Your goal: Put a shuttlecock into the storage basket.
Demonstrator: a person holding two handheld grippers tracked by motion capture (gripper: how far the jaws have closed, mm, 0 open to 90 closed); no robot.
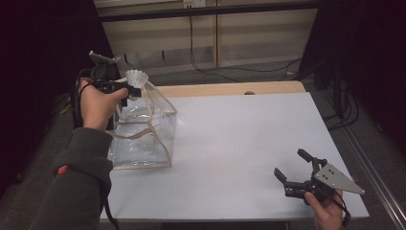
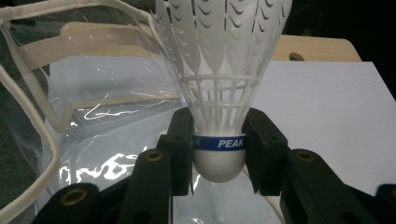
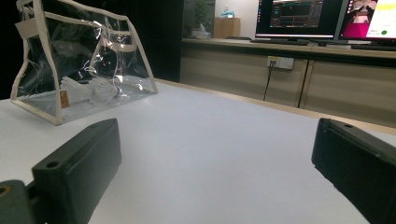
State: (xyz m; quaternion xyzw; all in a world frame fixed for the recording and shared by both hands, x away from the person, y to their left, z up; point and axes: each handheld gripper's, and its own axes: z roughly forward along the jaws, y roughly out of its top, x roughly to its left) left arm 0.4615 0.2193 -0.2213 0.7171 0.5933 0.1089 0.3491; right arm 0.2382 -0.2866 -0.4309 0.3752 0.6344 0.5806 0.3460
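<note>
A white plastic shuttlecock (image 1: 136, 76) with a blue band reading PEAK (image 2: 219, 70) is pinched at its cork base between the jaws of my left gripper (image 1: 131, 91) (image 2: 219, 142), skirt up. It hangs over the open top of a clear plastic bag (image 1: 143, 129) (image 2: 70, 93) with cream trim, standing at the table's left edge. In the right gripper view the bag (image 3: 84, 60) has white shuttlecocks (image 3: 88, 91) lying inside. My right gripper (image 1: 290, 163) (image 3: 215, 154) rests near the front right corner, jaws wide apart and nothing between them.
The white table top (image 1: 239, 134) stretches between the bag and the right gripper, with a wooden strip (image 1: 230, 89) along its far edge. Cabinets (image 3: 289, 84) with monitors (image 3: 299, 18) stand beyond, and cables (image 1: 230, 72) run on the floor behind.
</note>
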